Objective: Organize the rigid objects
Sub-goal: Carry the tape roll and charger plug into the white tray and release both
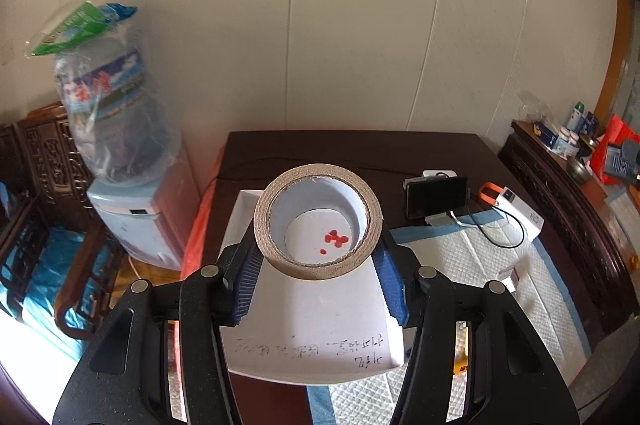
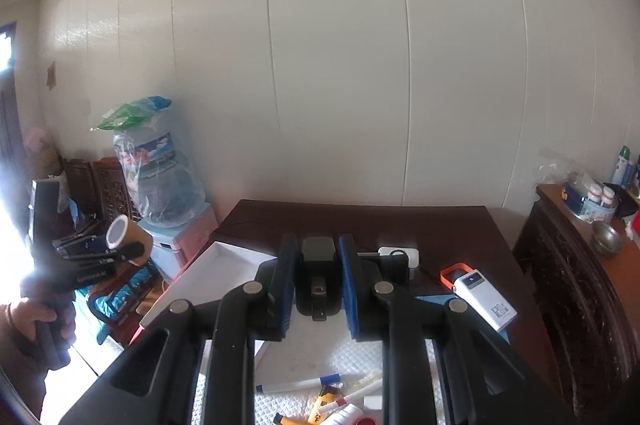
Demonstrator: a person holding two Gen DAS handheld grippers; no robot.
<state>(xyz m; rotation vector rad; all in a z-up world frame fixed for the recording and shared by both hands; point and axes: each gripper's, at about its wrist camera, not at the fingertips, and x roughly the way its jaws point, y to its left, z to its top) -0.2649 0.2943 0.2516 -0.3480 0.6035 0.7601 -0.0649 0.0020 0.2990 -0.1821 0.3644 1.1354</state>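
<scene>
My left gripper [image 1: 318,257] is shut on a brown tape roll [image 1: 318,221] and holds it above a white tray [image 1: 312,329] that has red spots and handwriting inside. The tape roll also shows in the right wrist view [image 2: 124,235], at the far left, held over the floor side of the tray [image 2: 224,265]. My right gripper [image 2: 319,281] is shut on a small black device [image 2: 318,277] and holds it above the table. Below it lie a blue-capped marker [image 2: 300,384] and several small tubes and bottles [image 2: 336,409] on a white quilted mat [image 2: 316,353].
A dark wooden table [image 1: 320,149] carries a phone on a stand [image 1: 436,195] and a white power bank [image 1: 520,211] with an orange strap. A water dispenser [image 1: 132,213] stands left of the table. A dark cabinet [image 2: 580,285] with bottles stands at the right.
</scene>
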